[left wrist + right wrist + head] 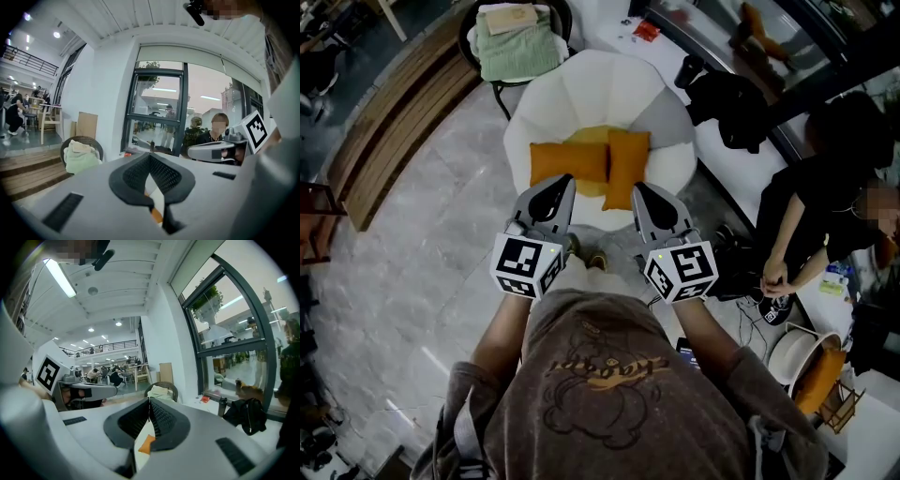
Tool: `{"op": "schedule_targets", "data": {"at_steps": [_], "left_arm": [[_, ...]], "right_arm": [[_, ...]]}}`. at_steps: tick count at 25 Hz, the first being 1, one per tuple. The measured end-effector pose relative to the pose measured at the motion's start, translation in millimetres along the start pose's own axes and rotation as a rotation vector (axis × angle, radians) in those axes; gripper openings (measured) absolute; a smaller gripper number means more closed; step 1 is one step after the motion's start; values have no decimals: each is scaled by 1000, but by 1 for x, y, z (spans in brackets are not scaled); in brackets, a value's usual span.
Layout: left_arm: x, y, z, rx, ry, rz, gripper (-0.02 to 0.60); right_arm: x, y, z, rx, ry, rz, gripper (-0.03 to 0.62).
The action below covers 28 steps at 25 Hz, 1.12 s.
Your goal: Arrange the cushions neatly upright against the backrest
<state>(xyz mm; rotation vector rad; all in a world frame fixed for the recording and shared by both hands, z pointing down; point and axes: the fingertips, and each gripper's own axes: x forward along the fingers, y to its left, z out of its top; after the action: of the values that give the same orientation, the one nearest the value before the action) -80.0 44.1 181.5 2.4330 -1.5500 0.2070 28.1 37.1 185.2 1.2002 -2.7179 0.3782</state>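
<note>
Two orange cushions stand on a white round armchair [581,89] in the head view: a wide one [569,162] on the left and a narrower one [627,167] on the right. A yellow cushion [593,139] shows behind them, against the backrest. My left gripper [565,179] and right gripper [638,188] hover side by side just in front of the seat, both shut with nothing in them. In each gripper view the jaws meet tip to tip, left gripper [150,156], right gripper [150,401]. A sliver of orange cushion [146,444] shows through the gap below.
A wicker chair with a green towel [514,42] stands behind the armchair. Wooden steps [394,112] run along the left. A black bag [733,105] lies on the white ledge at the right. A person in black [825,211] sits near it. A basket [806,361] is at lower right.
</note>
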Motion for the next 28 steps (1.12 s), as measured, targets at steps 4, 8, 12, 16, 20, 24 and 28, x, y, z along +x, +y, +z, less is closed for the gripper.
{"op": "schedule_targets", "data": {"at_steps": [4,8,12,16,20,24,28], "left_arm": [[13,11,8,9,-28,-14,5],[30,20,10,16,-22,-45,5],[51,32,10,16,-15,-72,5],[70,47,13,0,-20,-89,5],[91,62,8,-9,-13,-95,5],[111,75,-8,-3,-1,-115,5],[131,86,-26,0,10,-131,5]], "right_arm": [[12,-12,0,16,1,-30,20],[29,-24,3,33,-6,-67,20],[49,-34,8,43,-26,-85,20],[68,-42,7,42,-29,-83,20],[84,-57,0,46,-21,-93,20],[96,-71,-12,50,-10,-115,20],[111,-84,-26,53,0,-132,20]]}}
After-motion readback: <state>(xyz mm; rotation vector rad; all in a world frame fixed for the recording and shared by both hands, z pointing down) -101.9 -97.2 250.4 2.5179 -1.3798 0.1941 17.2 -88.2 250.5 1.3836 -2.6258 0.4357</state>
